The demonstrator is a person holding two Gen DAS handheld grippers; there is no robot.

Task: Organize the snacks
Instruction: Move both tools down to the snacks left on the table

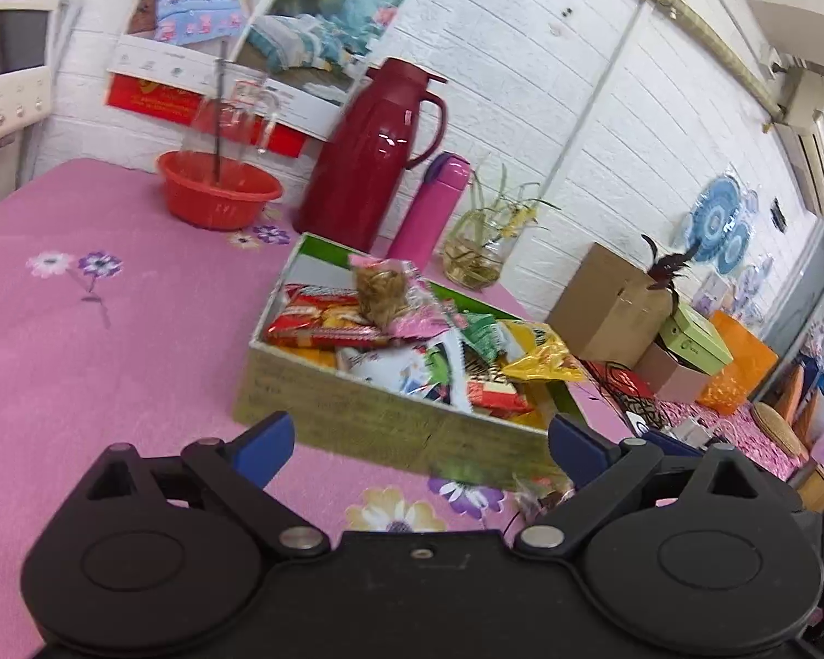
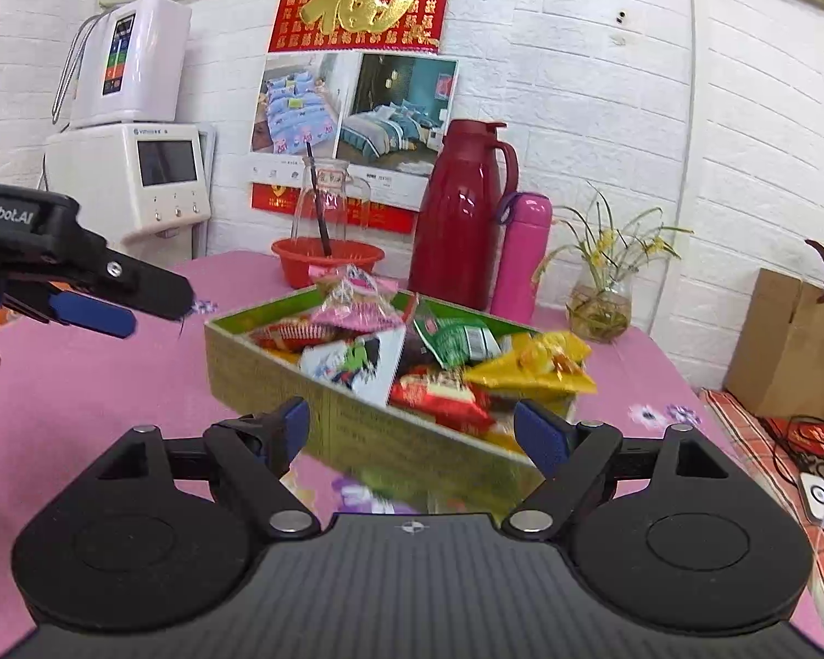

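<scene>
One rectangular, shallow box [image 2: 357, 412] with green inner walls is shown on the pink flowered tablecloth [image 1: 82, 329], heaped with crinkled foil snack packets [image 2: 450, 351]; an exact count cannot be made. Behind it are set one glossy red jug [image 2: 461, 219] and one pink cylindrical flask [image 2: 522, 252]. Both the left gripper [image 1: 420, 439] and the right gripper [image 2: 415, 428] are held wide apart, nothing between the jaws.

Glossy plastic snack packets [image 1: 412, 340], matt cloth tablecloth [image 1: 110, 329], shiny flask [image 1: 373, 148]
</scene>
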